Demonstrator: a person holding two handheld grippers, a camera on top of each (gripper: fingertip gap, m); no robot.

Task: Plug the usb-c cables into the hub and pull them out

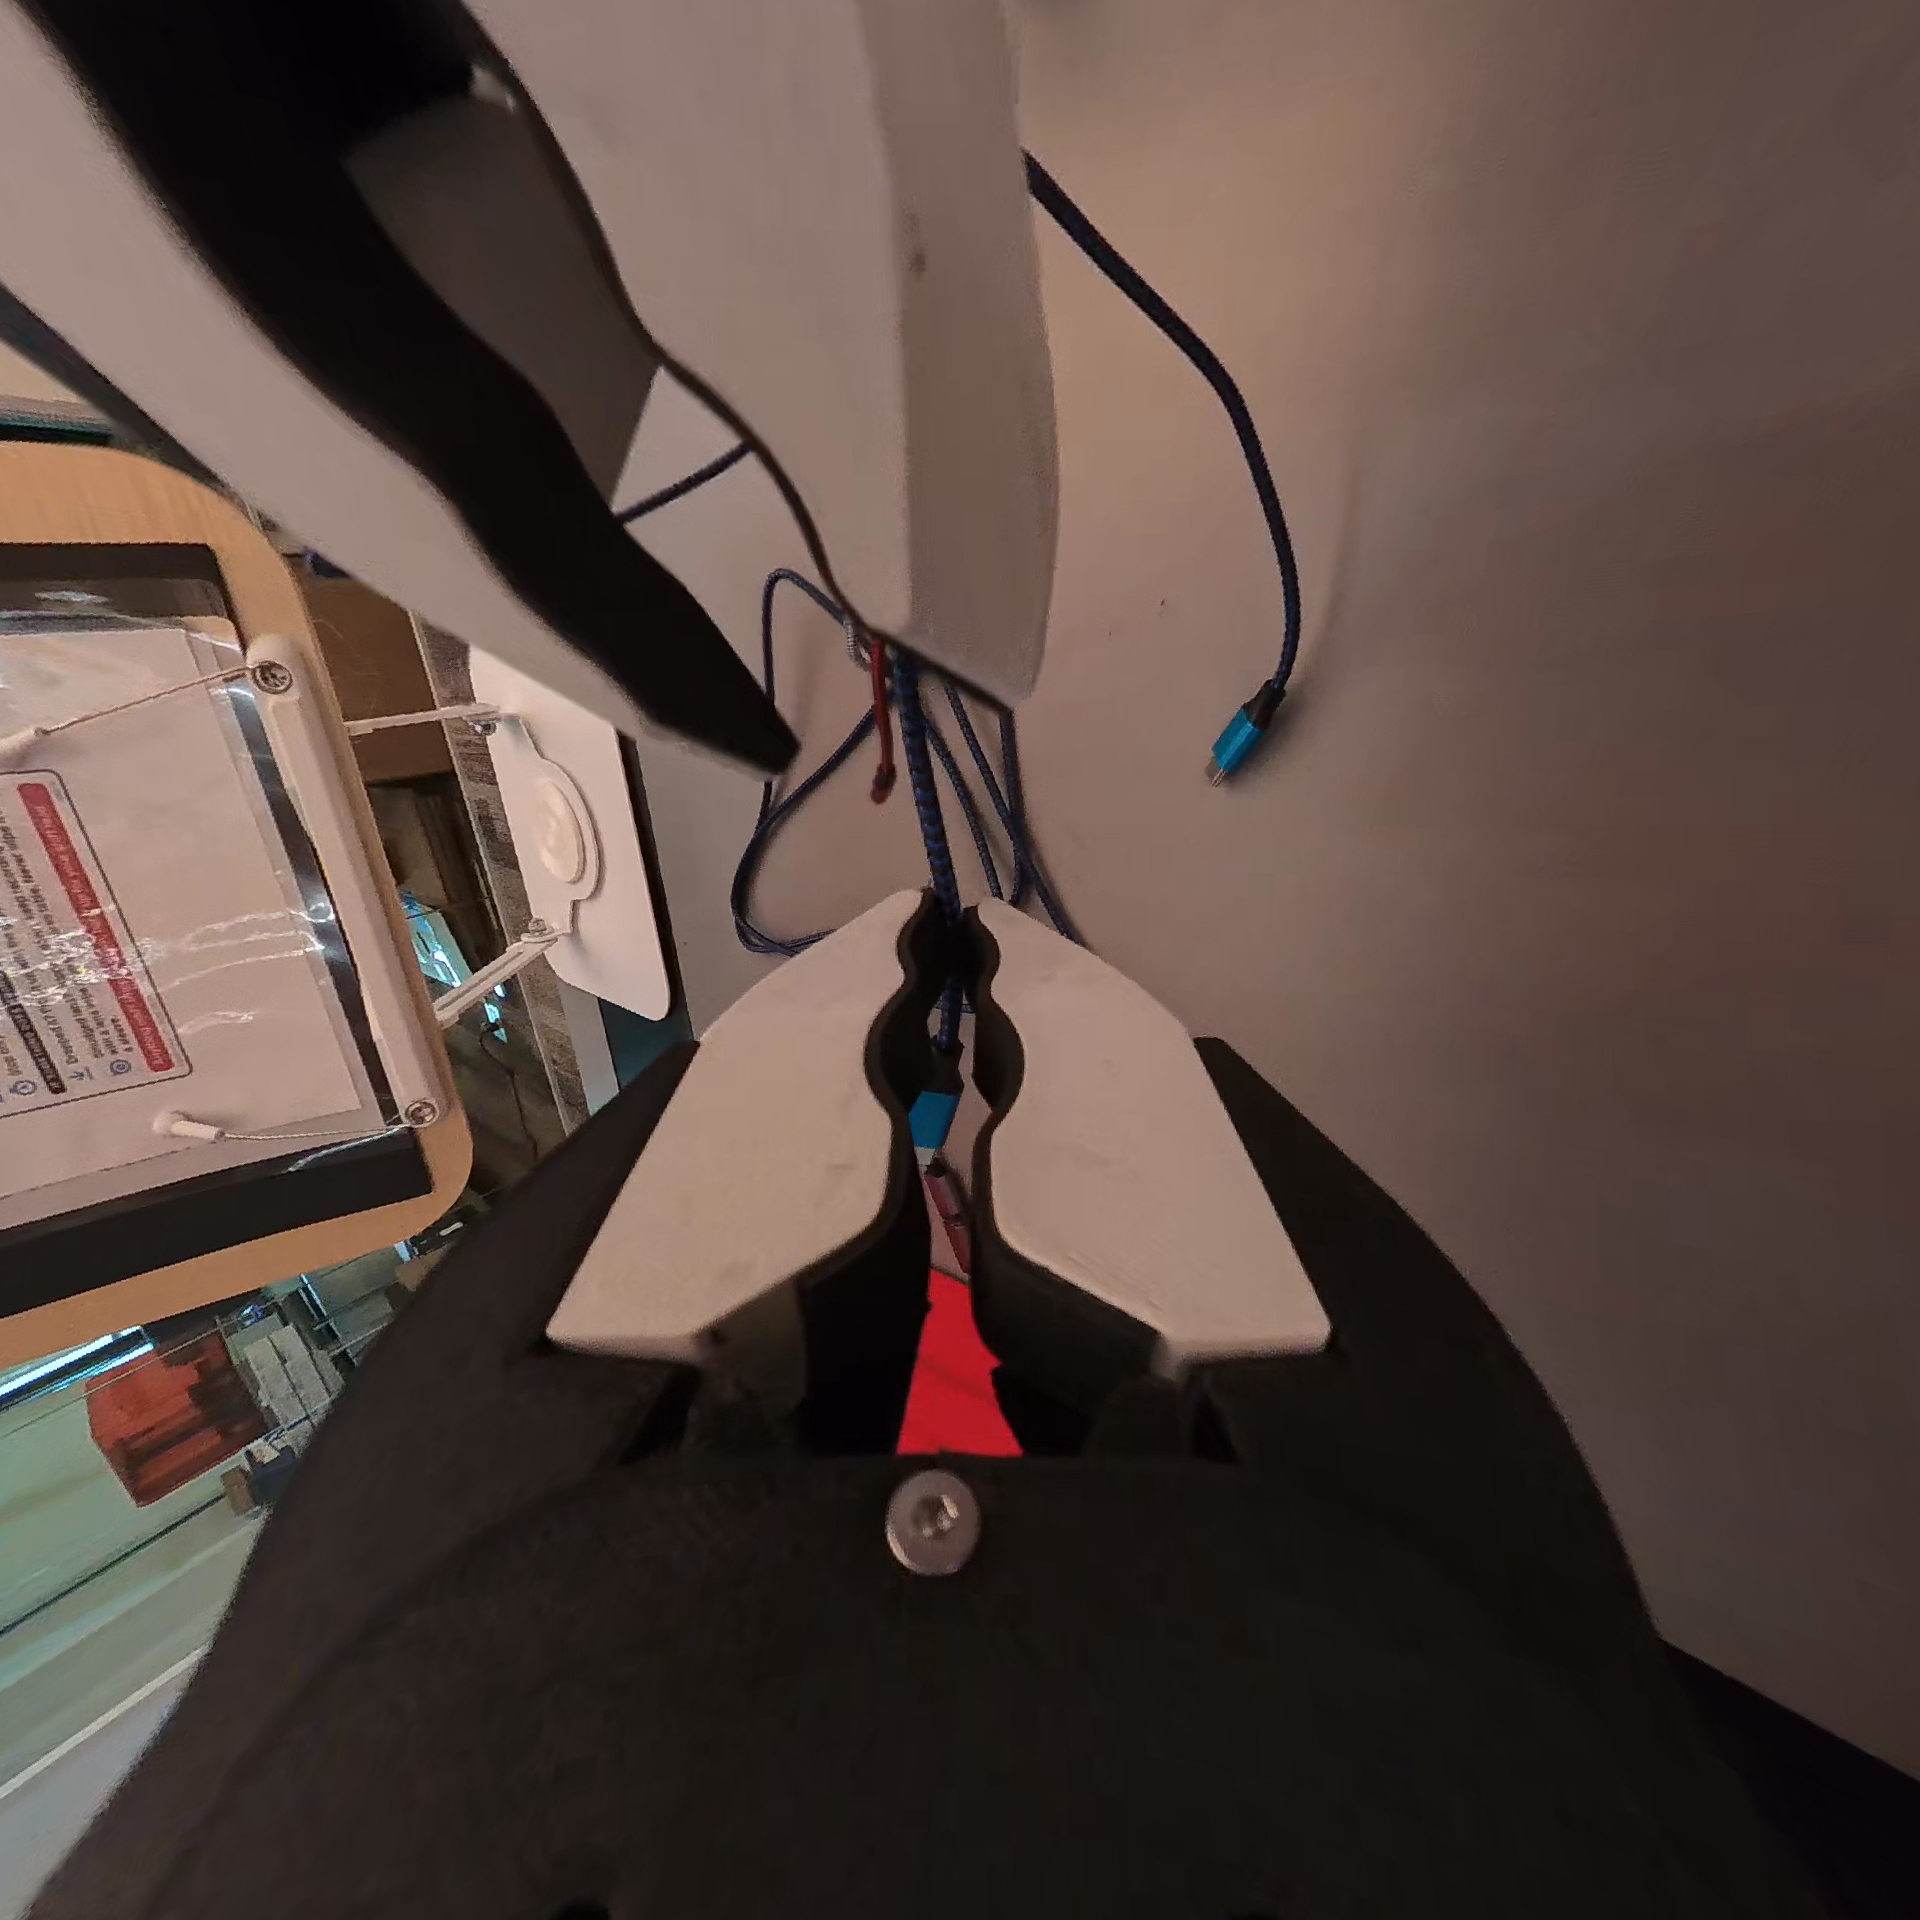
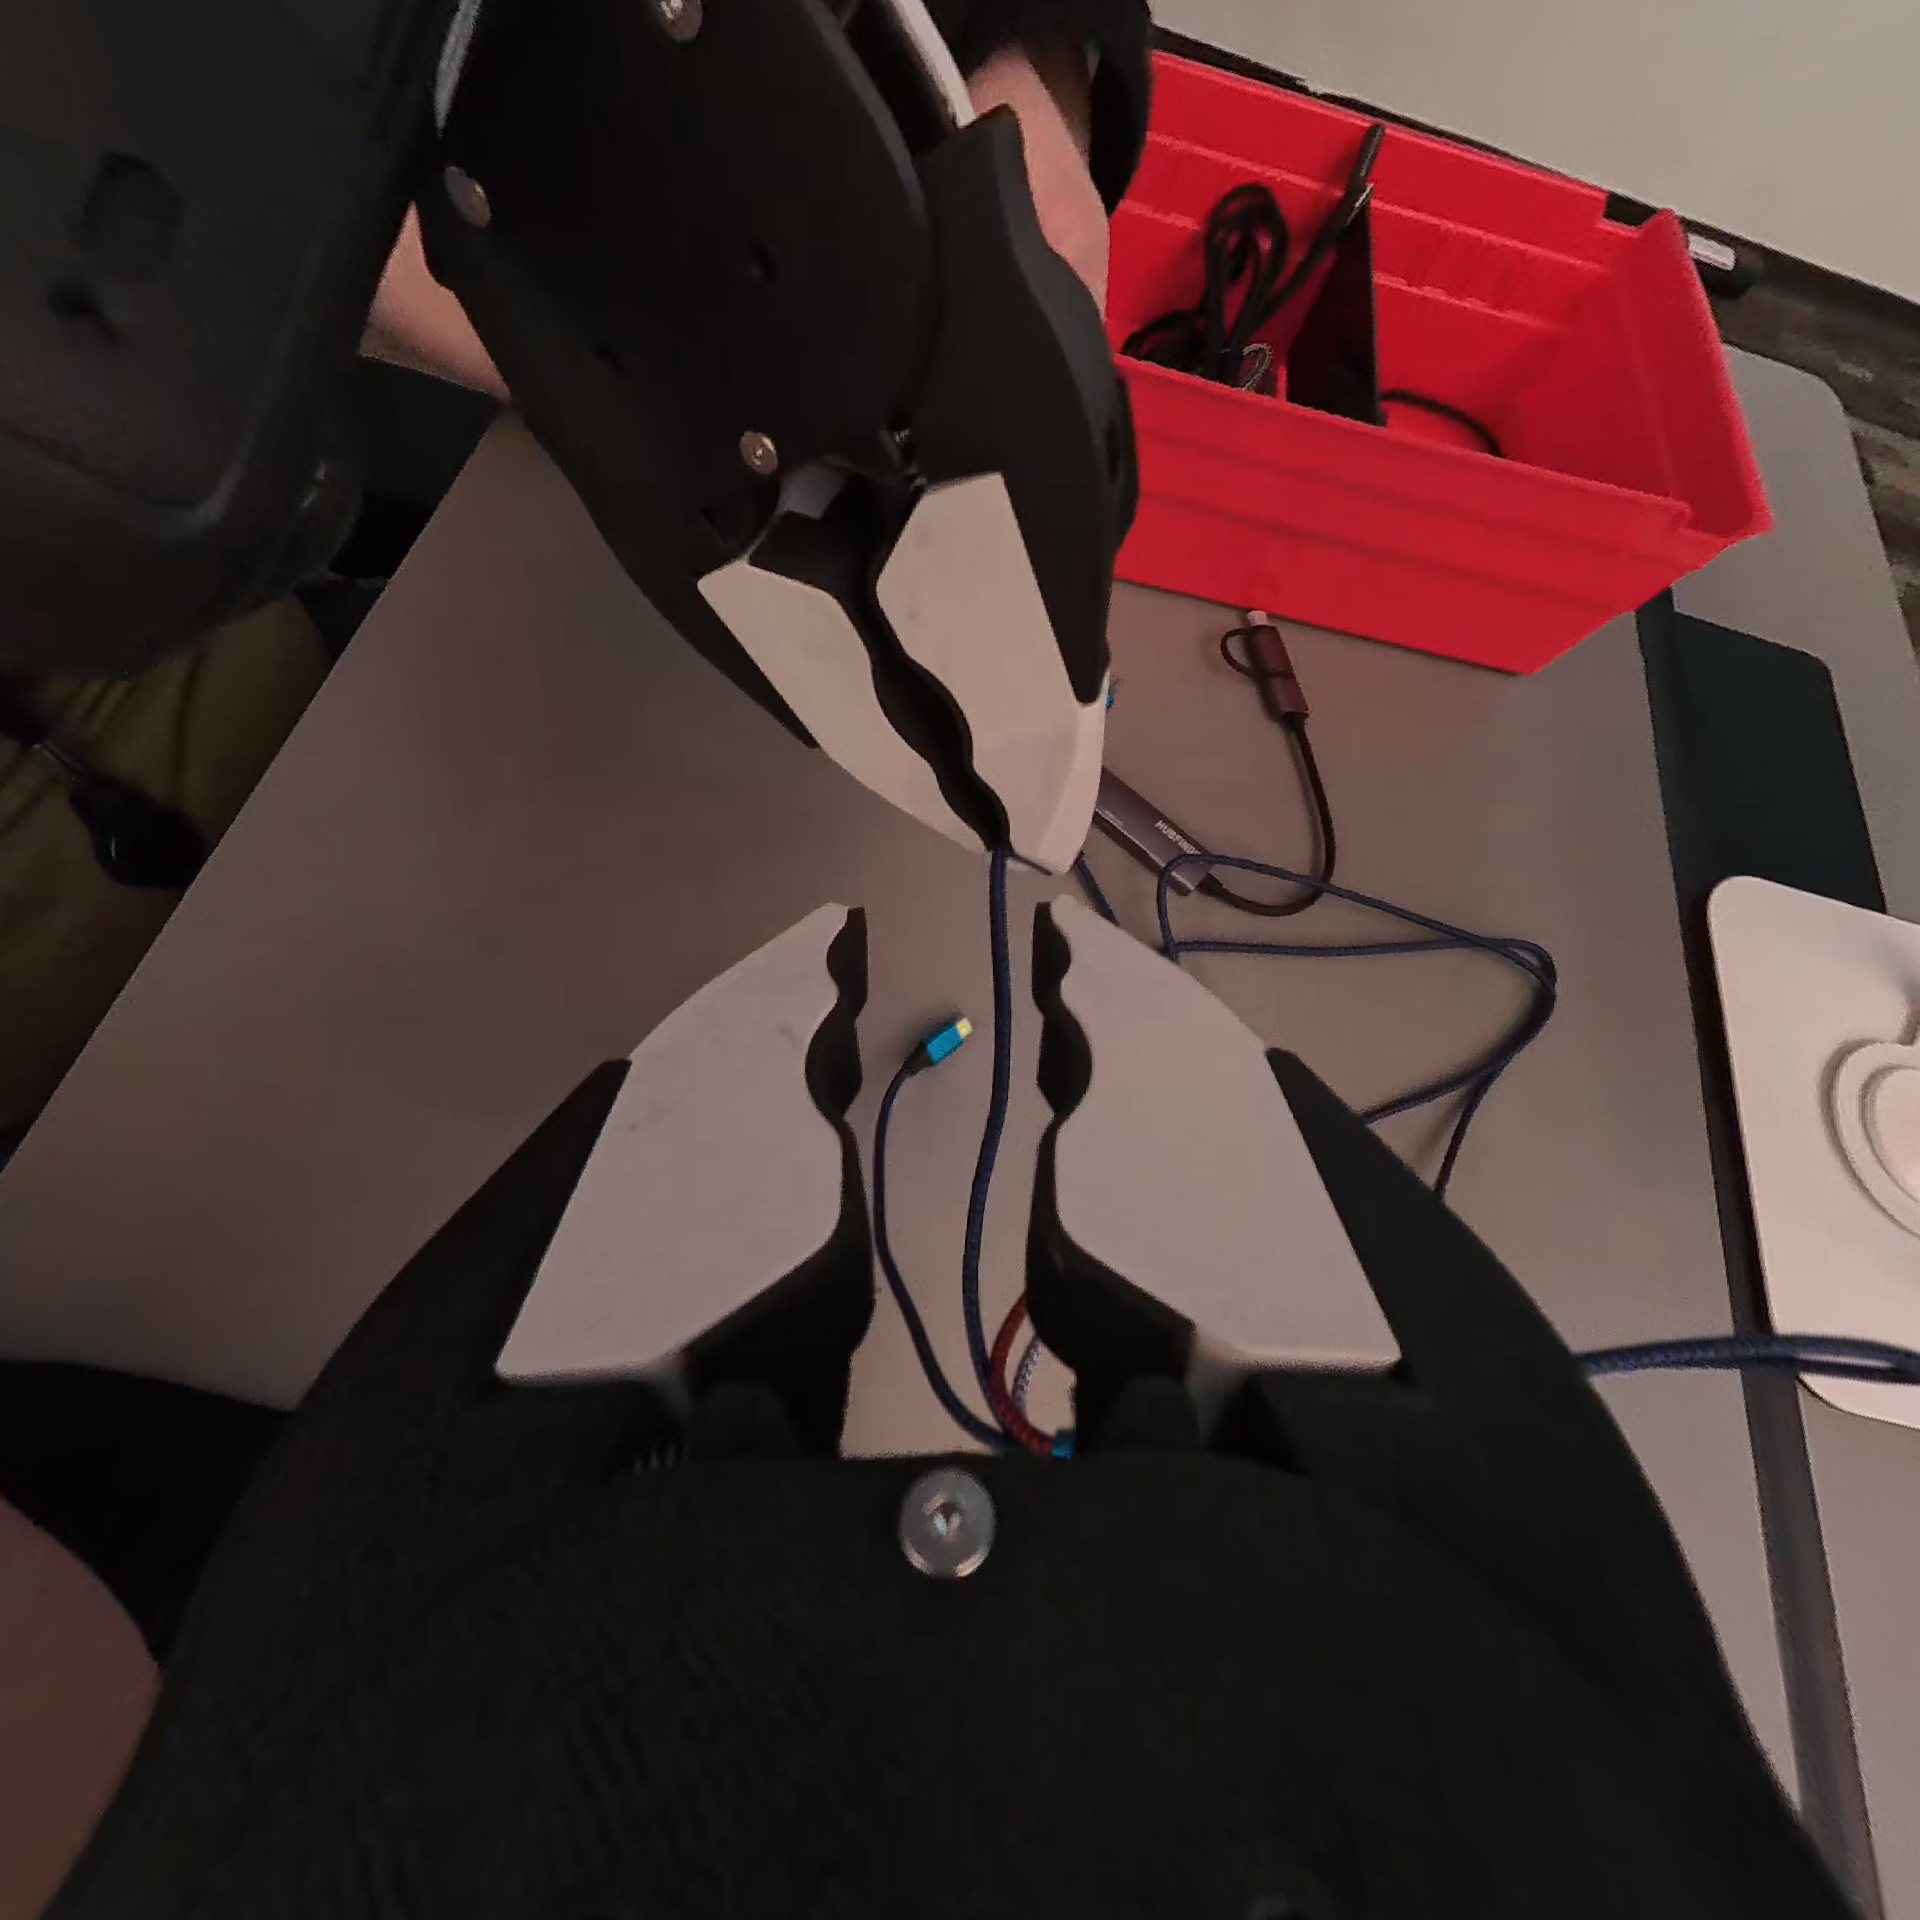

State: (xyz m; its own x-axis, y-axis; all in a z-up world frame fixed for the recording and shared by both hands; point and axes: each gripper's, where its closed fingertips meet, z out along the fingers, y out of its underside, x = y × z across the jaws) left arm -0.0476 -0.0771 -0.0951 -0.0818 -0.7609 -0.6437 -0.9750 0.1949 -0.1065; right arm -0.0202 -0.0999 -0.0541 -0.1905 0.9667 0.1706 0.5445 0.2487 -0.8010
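My left gripper [image 1: 951,920] is shut on a blue braided usb-c cable [image 1: 940,831], just behind its light-blue plug [image 1: 935,1112], and holds it above the grey table [image 2: 520,831]. In the right wrist view the left gripper [image 2: 1013,842] hangs over the grey hub [image 2: 1153,821], and the cable [image 2: 987,1091] drops from it. My right gripper [image 2: 951,920] is open with the cable running between its fingers; it also shows in the left wrist view [image 1: 883,717]. A second blue cable's plug [image 2: 940,1039] lies loose on the table, and shows in the left wrist view [image 1: 1242,738] too.
A red bin [image 2: 1455,520] with black cables stands at the back. A dark red adapter cable [image 2: 1278,675] lies in front of it. A white pad [image 2: 1818,1143] sits at the table's right edge. A red braided cable [image 2: 1013,1340] lies under my right gripper. The gap from one gripper's tips to the other's is roughly 6 cm. From the left gripper's tips to the grey hub [image 2: 1153,821] is close to 15 cm.
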